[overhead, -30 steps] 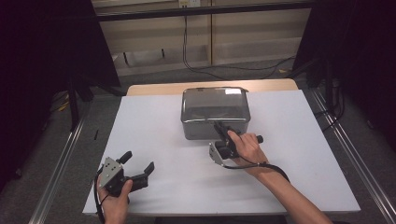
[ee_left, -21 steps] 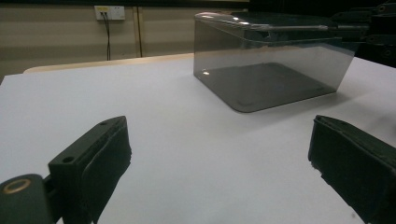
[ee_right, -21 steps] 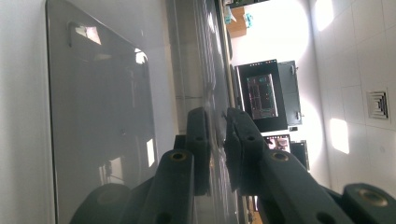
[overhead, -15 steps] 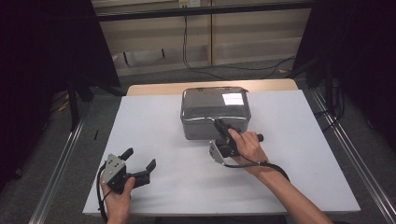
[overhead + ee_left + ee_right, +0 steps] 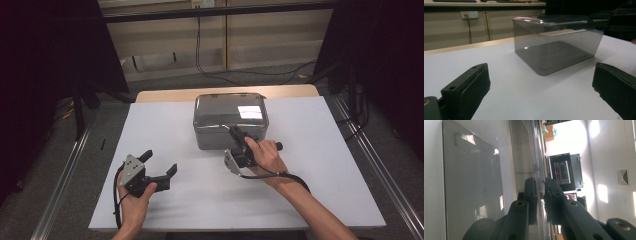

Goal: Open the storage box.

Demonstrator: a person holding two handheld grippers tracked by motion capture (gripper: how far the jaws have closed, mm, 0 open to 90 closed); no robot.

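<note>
Black jaws of the right gripper [image 5: 234, 131] are pinched almost together on the front rim of the smoky see-through box [image 5: 230, 120]; in the right gripper view the lid's thin edge [image 5: 541, 187] runs between the two pads. That box sits shut near the far middle of the white table [image 5: 310, 175], its glossy lid catching a bright reflection. Well apart from it, toward the near left, the left gripper [image 5: 159, 165] is held above the table with jaws spread wide and nothing between them; its own view looks across bare table at the box [image 5: 556, 47]
</note>
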